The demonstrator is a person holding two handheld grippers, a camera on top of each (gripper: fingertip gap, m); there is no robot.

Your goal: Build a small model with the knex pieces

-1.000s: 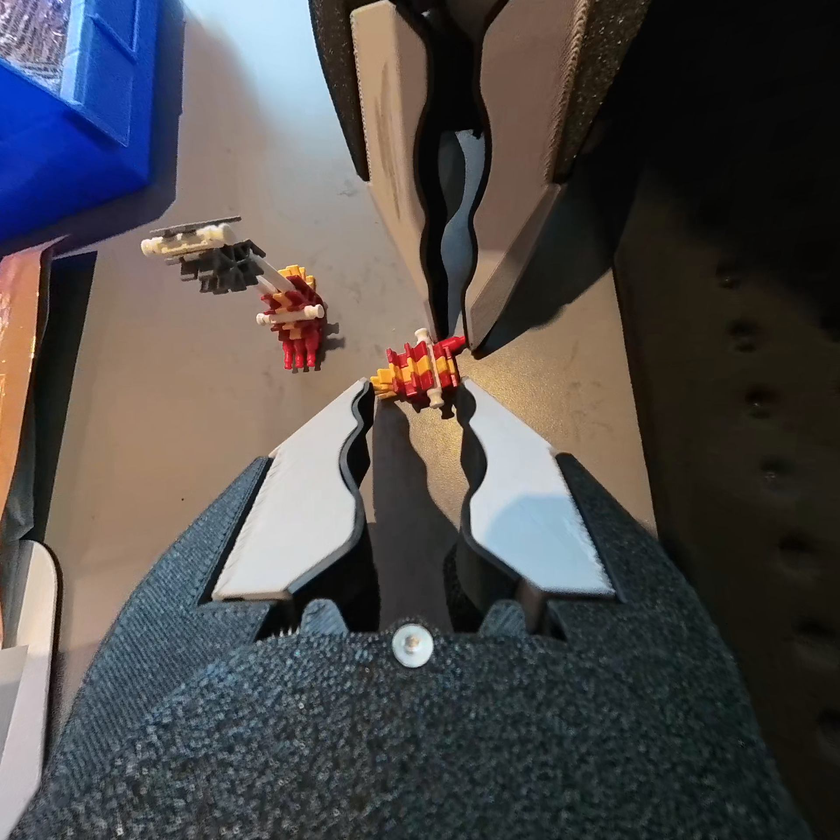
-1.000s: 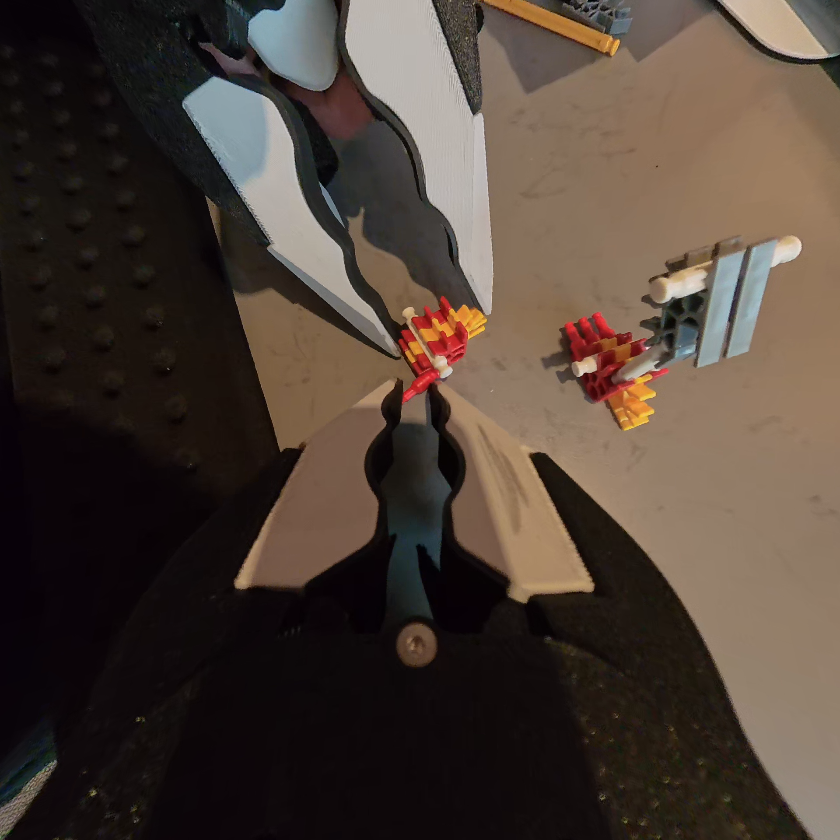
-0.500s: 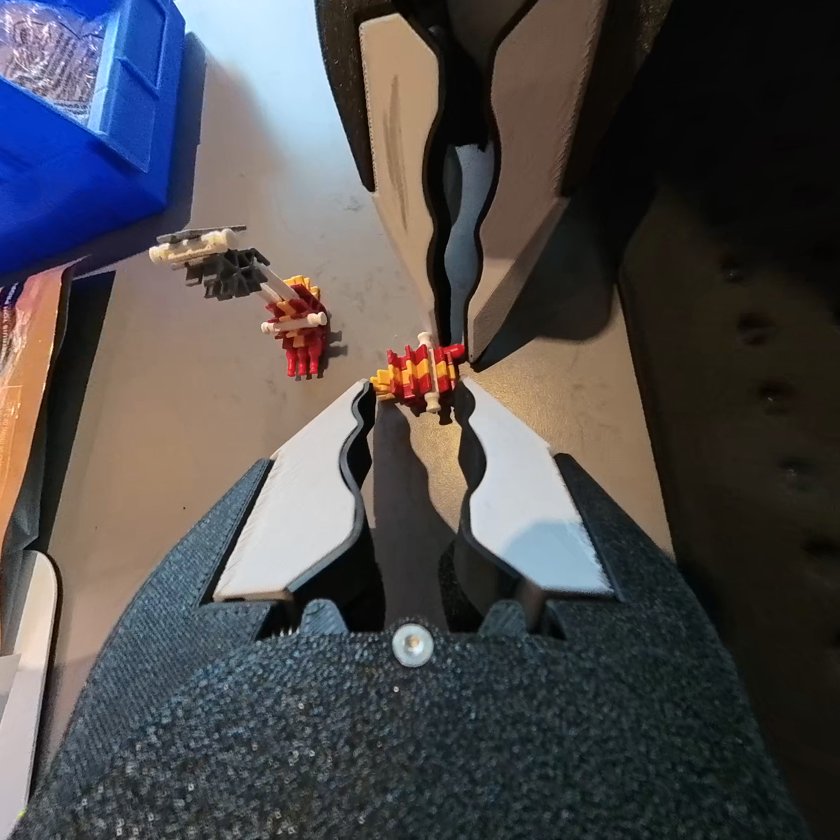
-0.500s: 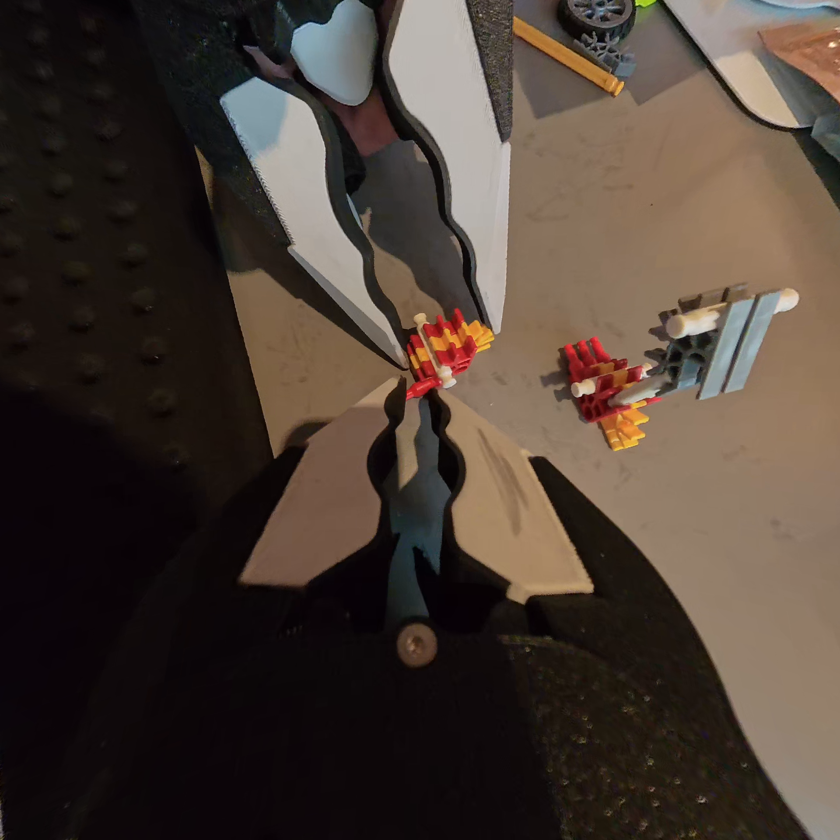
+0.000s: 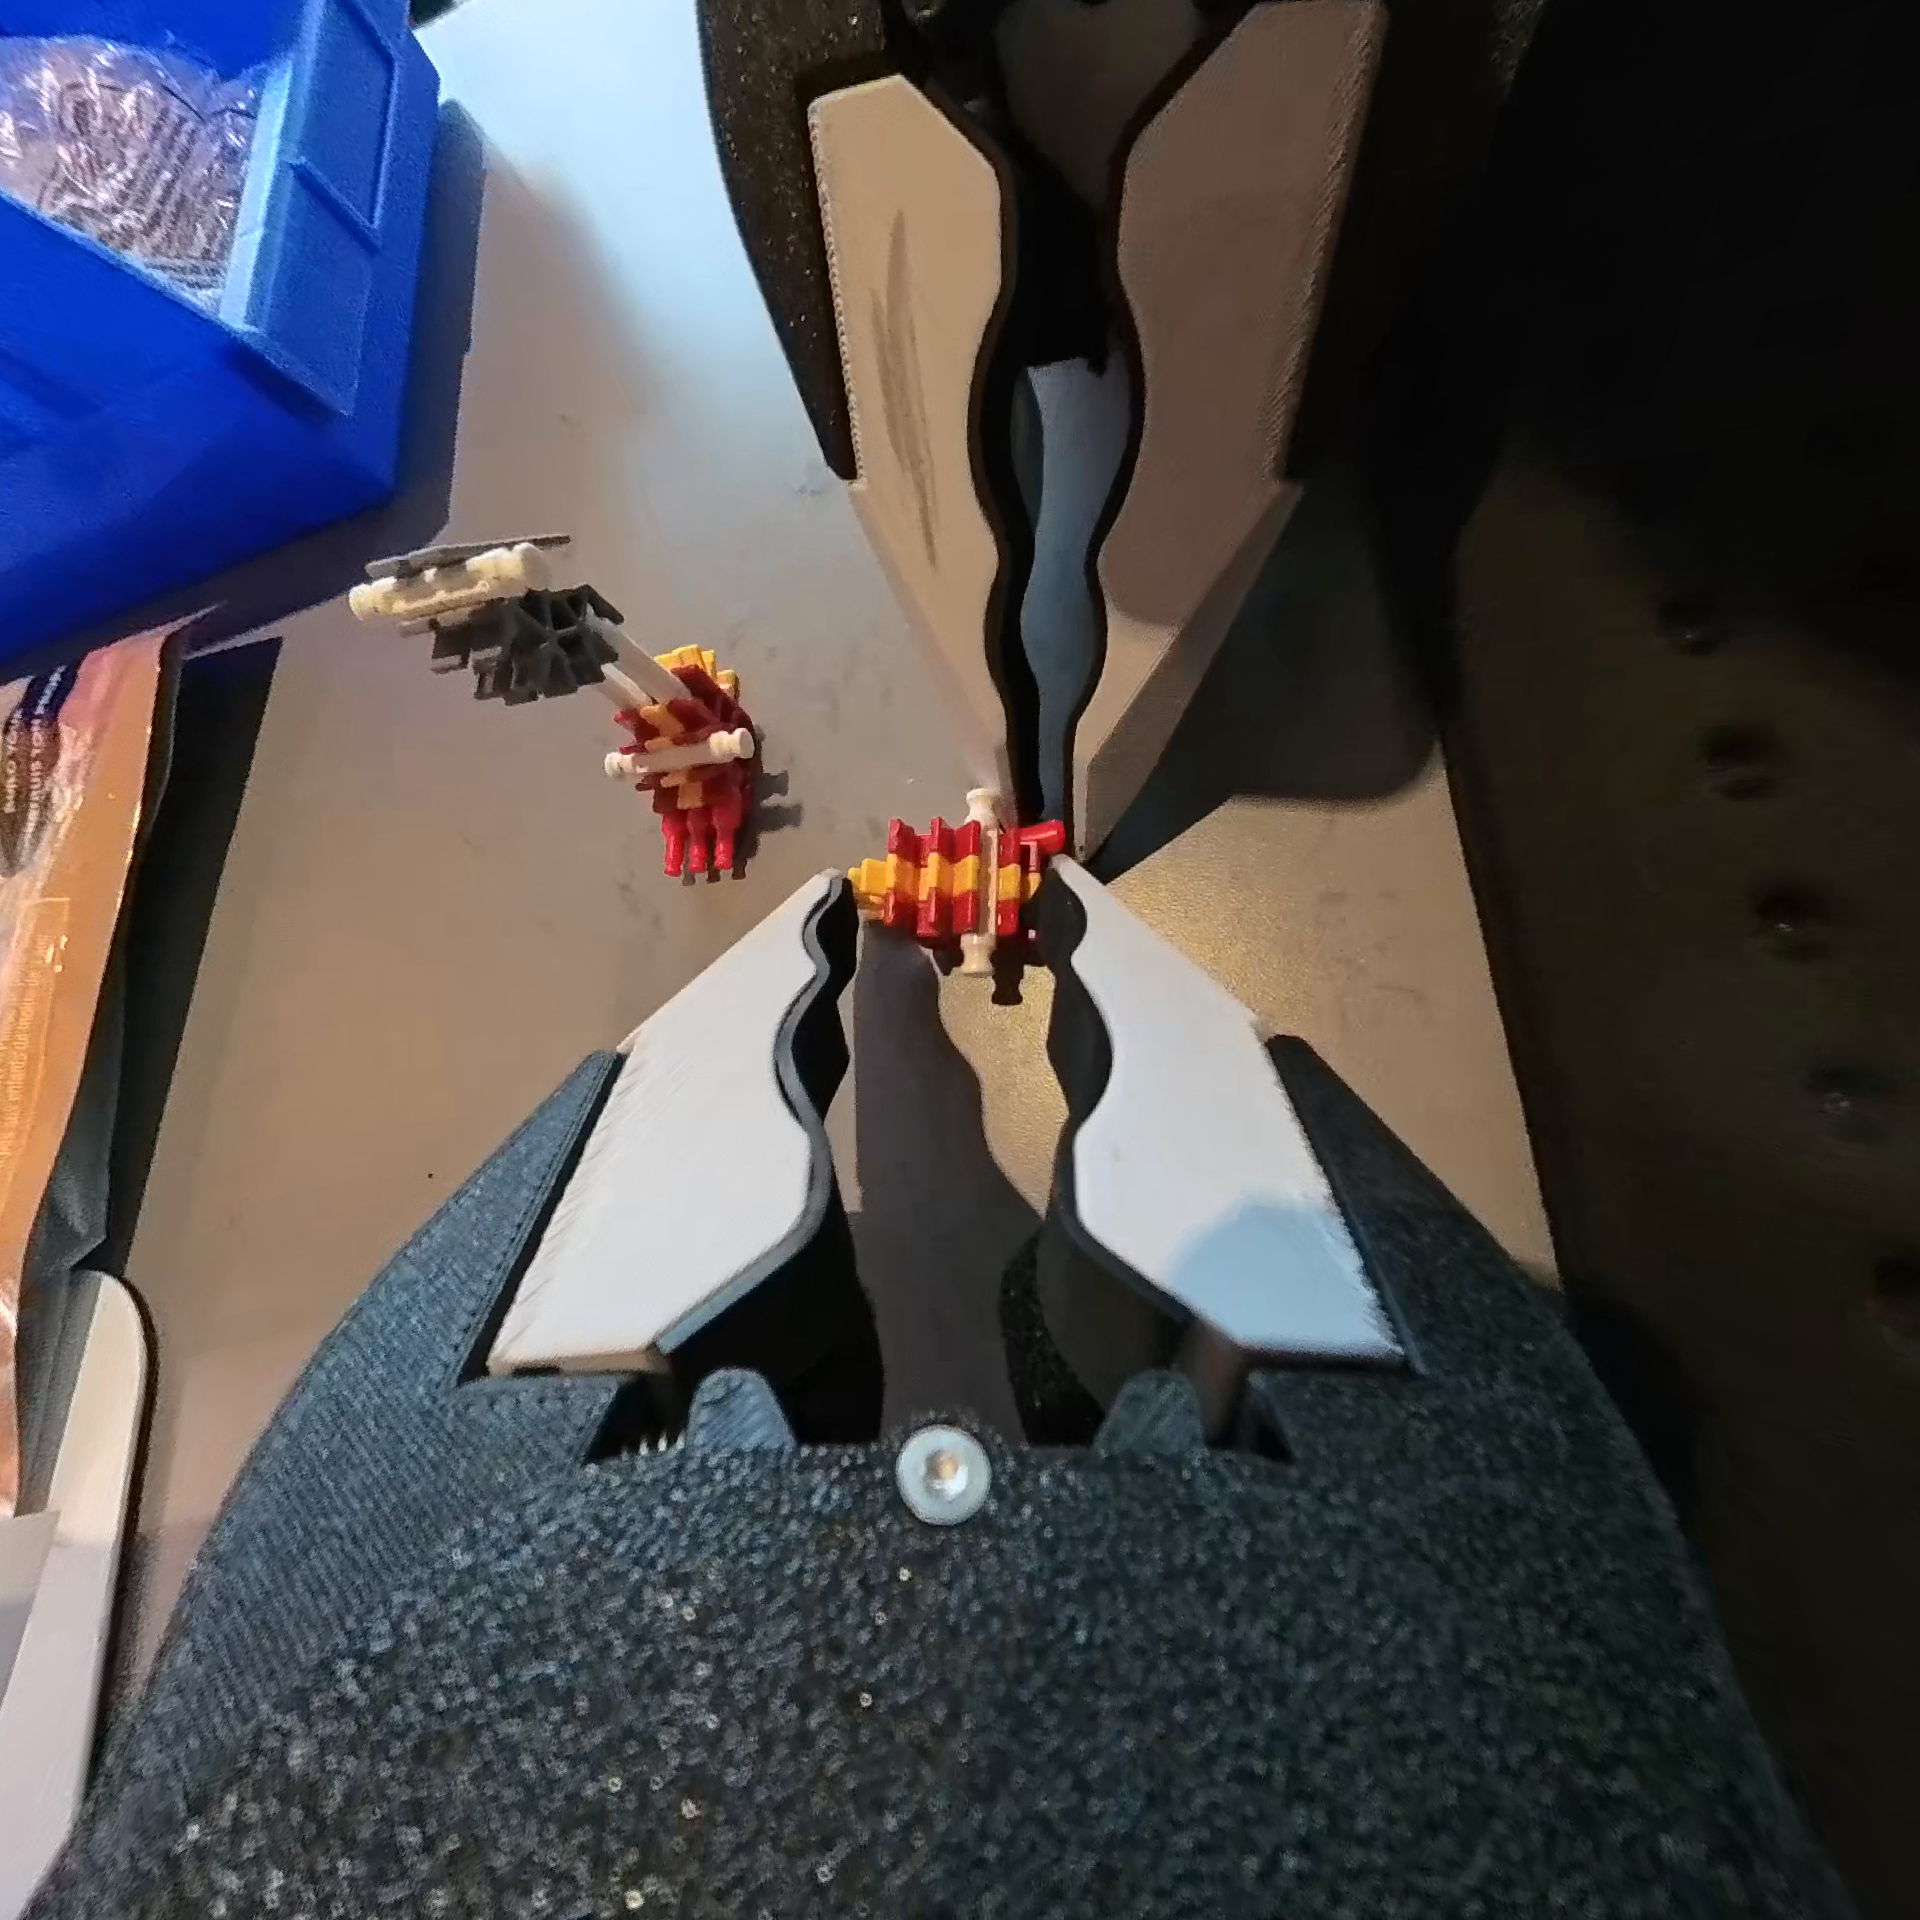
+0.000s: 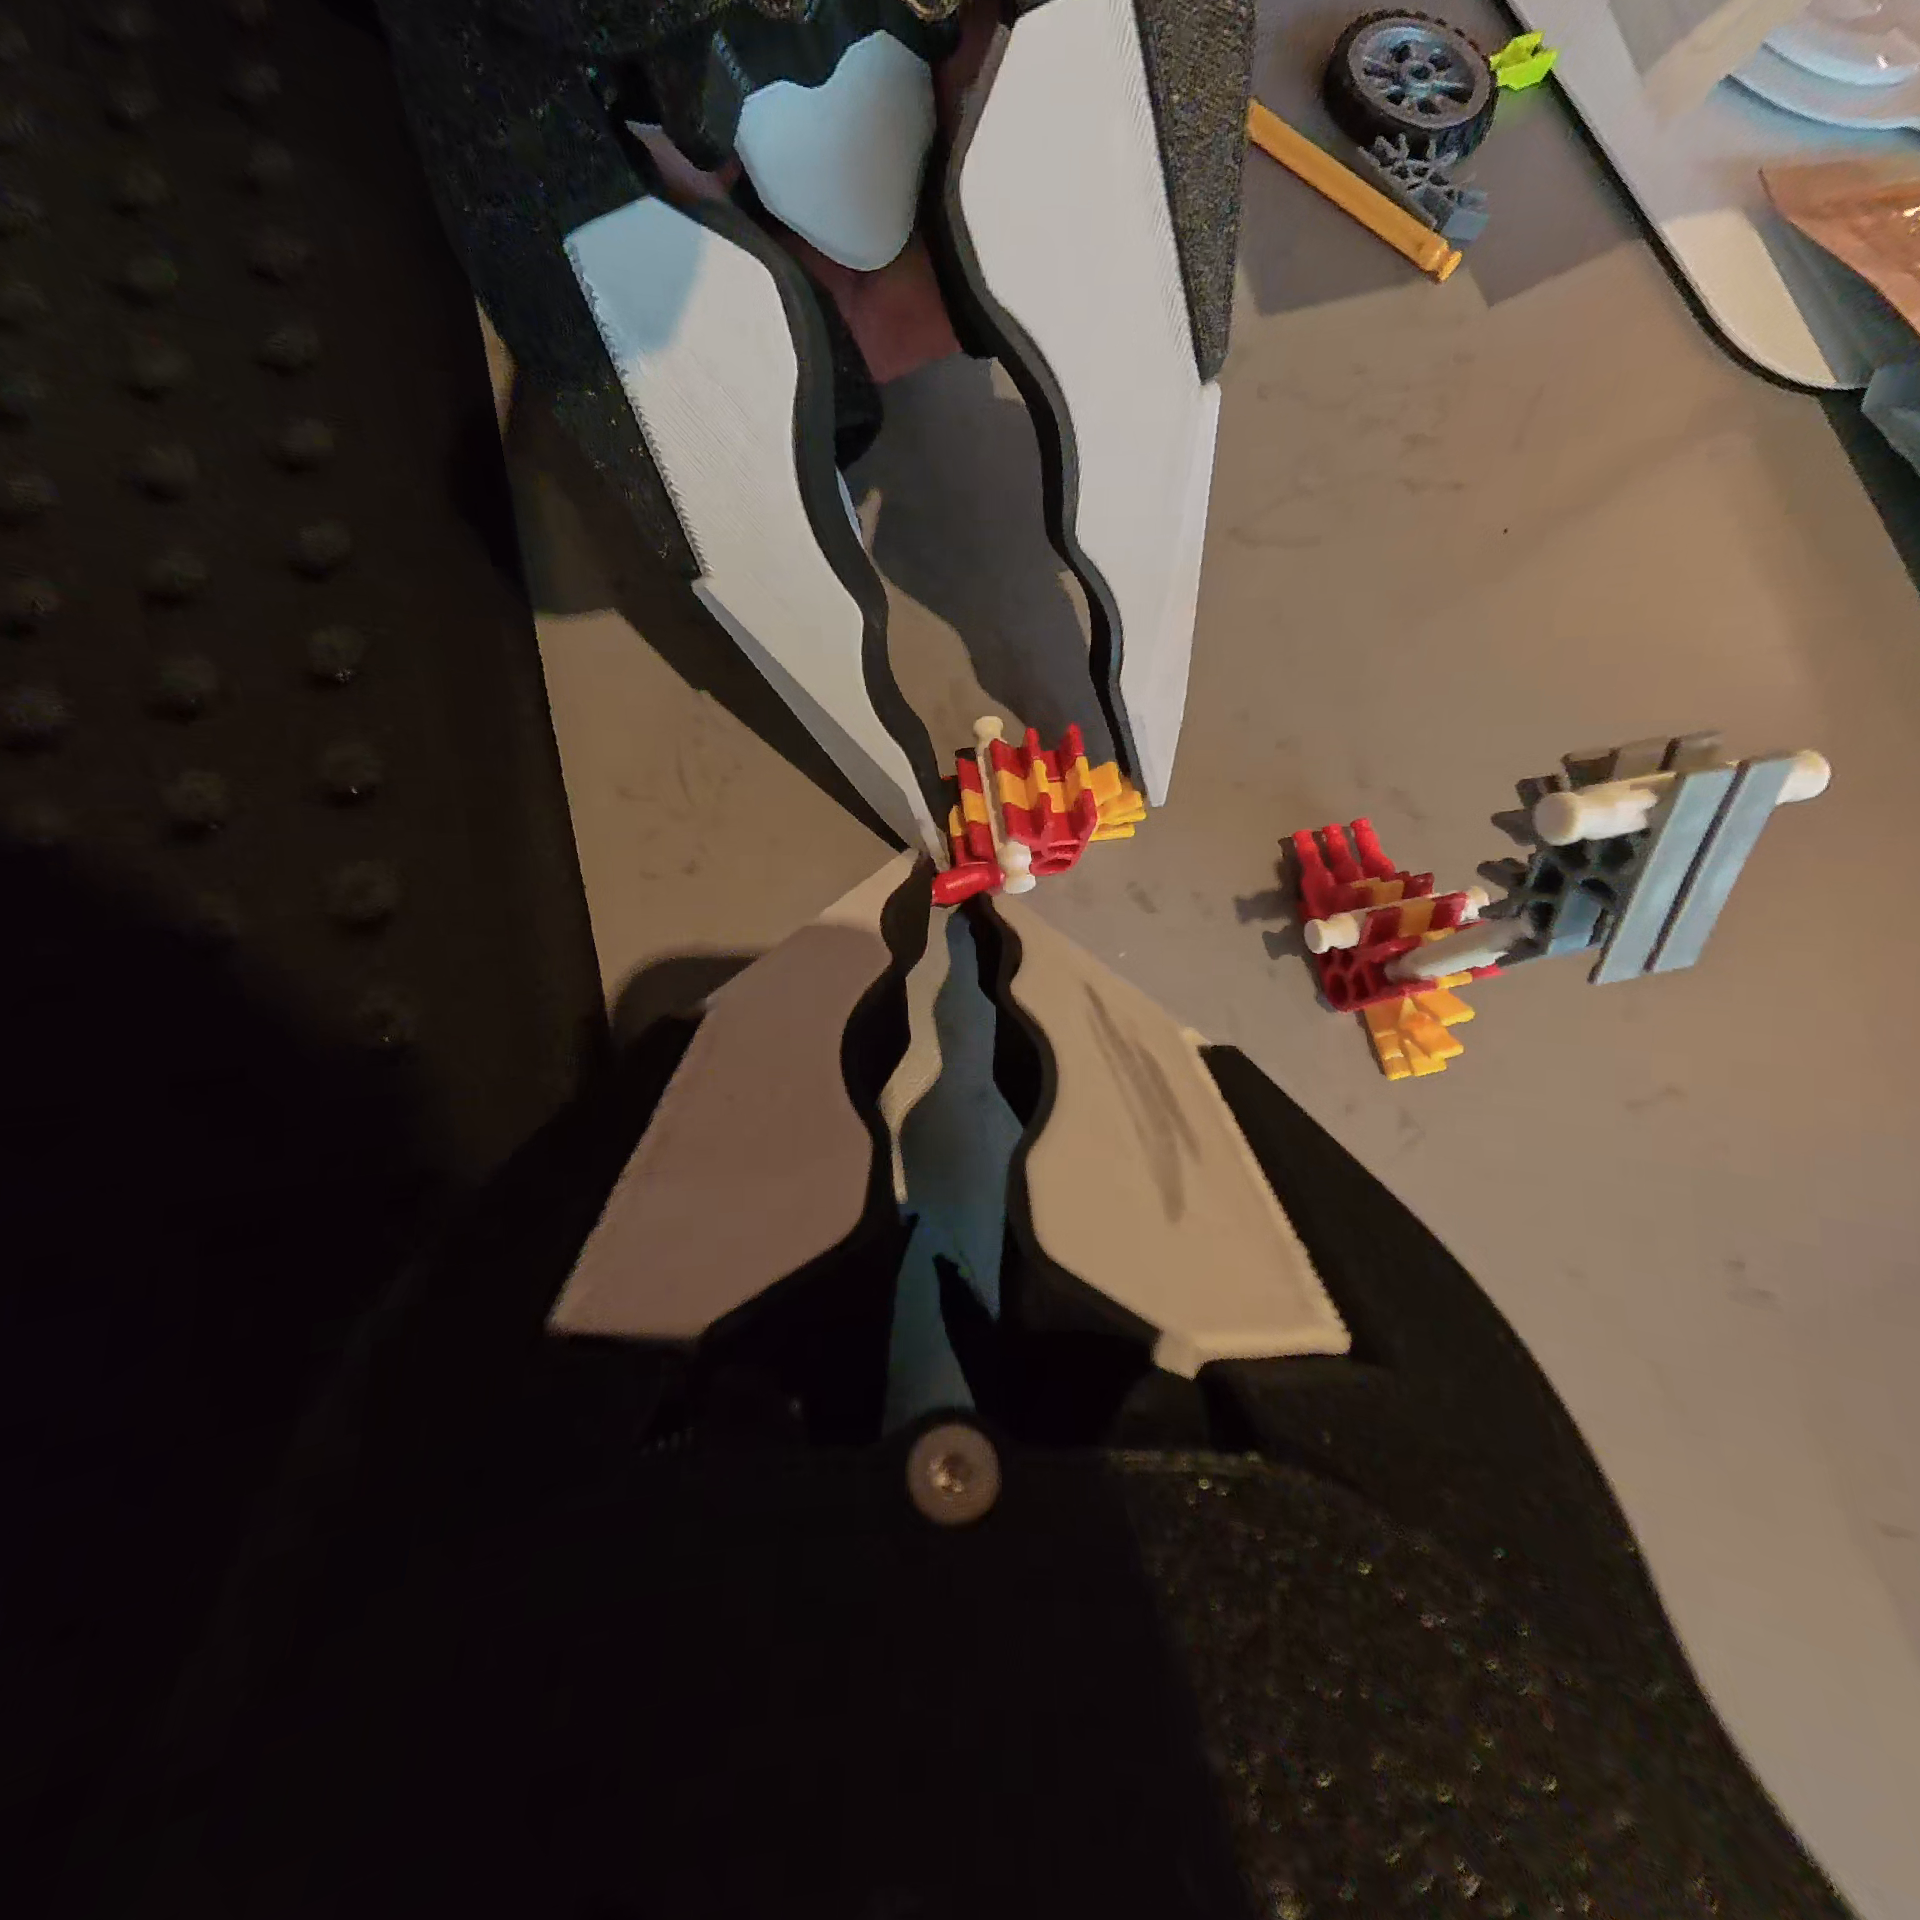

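Observation:
A small red-and-yellow toy block cluster (image 5: 940, 883) with a white rod through it hangs just above the grey table (image 5: 416, 1039). My left gripper (image 5: 948, 888) grips it, one fingertip on each side. My right gripper (image 6: 951, 888) meets it head-on, shut on a red peg (image 6: 961, 883) that sticks out of the cluster's end (image 6: 1039, 805). In the left wrist view the right gripper (image 5: 1044, 816) comes down from the top. In the right wrist view the left gripper (image 6: 1034, 805) does the same.
A second red-and-yellow cluster joined to white rods, a dark connector and grey plates (image 5: 582, 665) (image 6: 1455, 914) lies on the table. A blue bin (image 5: 156, 364) and an orange packet (image 5: 62, 935) stand left. A wheel (image 6: 1413, 78), a yellow rod (image 6: 1351, 192), a white tray (image 6: 1704, 239) and a black studded mat (image 6: 208, 520) surround the area.
Both grippers keep their hold. The cluster has tilted slightly between them, and the right wrist view has drawn back, bringing the wheel and the tray into view.

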